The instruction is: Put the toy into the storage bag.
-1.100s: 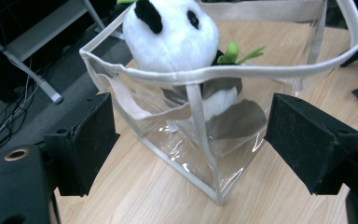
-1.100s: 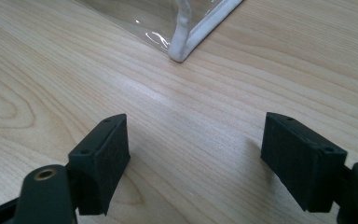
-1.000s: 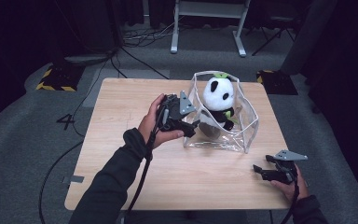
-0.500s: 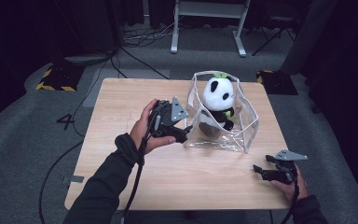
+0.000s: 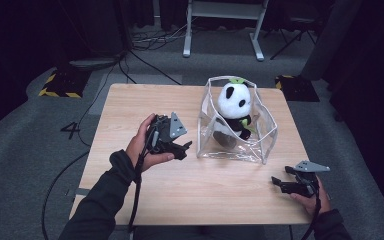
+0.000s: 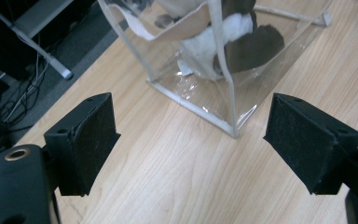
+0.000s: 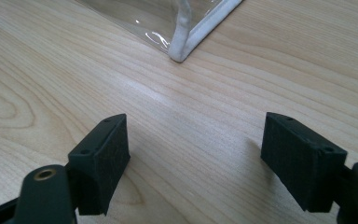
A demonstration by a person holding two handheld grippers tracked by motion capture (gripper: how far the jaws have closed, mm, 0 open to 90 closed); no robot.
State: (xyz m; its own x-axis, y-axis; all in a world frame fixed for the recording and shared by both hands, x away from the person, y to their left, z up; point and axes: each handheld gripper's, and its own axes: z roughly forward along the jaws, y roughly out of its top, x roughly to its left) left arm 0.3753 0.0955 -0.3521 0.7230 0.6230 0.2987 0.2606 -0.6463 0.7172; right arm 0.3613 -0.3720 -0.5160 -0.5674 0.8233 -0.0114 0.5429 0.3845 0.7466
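Panda plush toy (image 5: 236, 107) sits inside clear white-edged plastic pouch (image 5: 260, 145) on wooden tabletop (image 5: 145, 102). My left gripper (image 5: 184, 148) hovers just beside pouch, fingers spread, empty. My right gripper (image 5: 282, 181) rests apart, fingers spread.

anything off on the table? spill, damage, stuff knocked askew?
Nothing spilled or visibly damaged. The clear bag stands upright on the table with its mouth open, walls a bit slumped and crinkled, and the panda plush sits upright inside. Left gripper and right gripper are both open and clear of the bag.
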